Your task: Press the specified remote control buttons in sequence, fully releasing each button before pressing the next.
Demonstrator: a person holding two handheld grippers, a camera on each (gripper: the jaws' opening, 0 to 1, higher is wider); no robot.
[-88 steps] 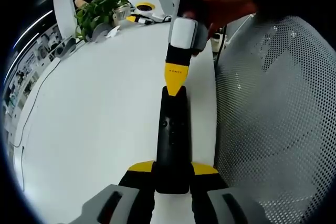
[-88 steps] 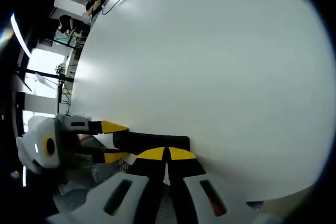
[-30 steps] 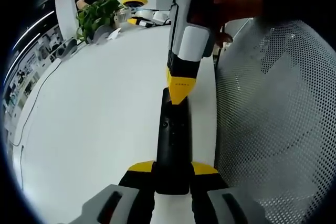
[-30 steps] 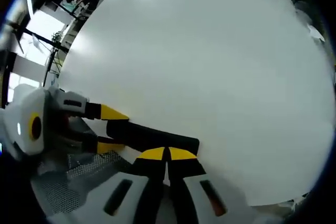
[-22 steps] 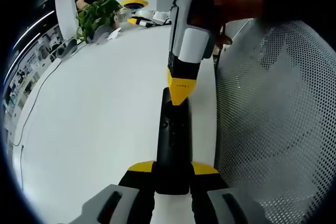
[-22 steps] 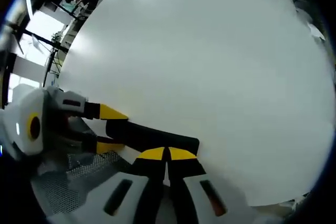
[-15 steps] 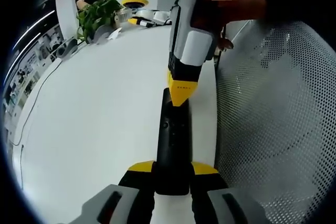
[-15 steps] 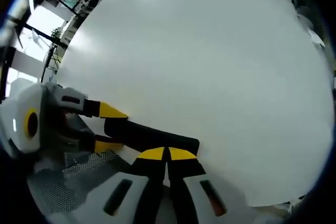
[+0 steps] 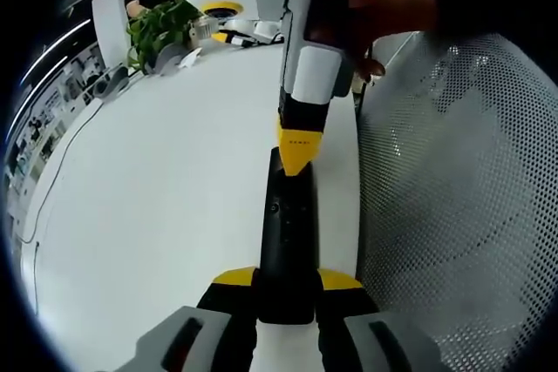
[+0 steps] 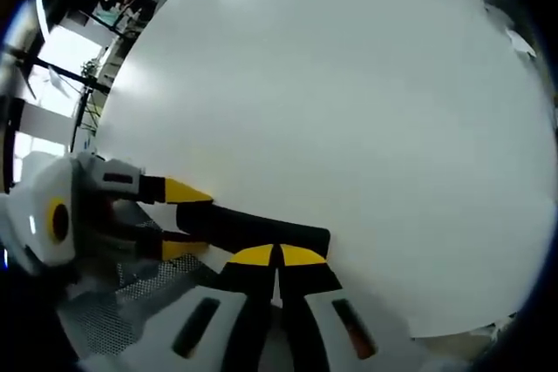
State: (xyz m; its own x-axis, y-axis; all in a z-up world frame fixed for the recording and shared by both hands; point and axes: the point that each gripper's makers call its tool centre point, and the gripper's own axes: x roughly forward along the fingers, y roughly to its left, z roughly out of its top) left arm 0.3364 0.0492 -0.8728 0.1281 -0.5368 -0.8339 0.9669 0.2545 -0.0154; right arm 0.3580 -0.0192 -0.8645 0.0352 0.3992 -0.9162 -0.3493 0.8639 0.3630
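White table (image 9: 157,189) wide open—left tongs (image 9: 286,280) clamp remote (image 9: 288,233) near its edge, closed right tongs (image 10: 277,256) touching it.

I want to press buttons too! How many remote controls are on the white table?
1. One long black remote control lies on the white table by its edge. The left gripper clamps one end; the right gripper's closed tip rests on the other.

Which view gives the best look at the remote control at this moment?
The left gripper view: the remote control runs lengthwise up the middle, clamped by the left tool, with the right tool at its far end. The right gripper view shows it side-on, low, partly behind that tool's tips.
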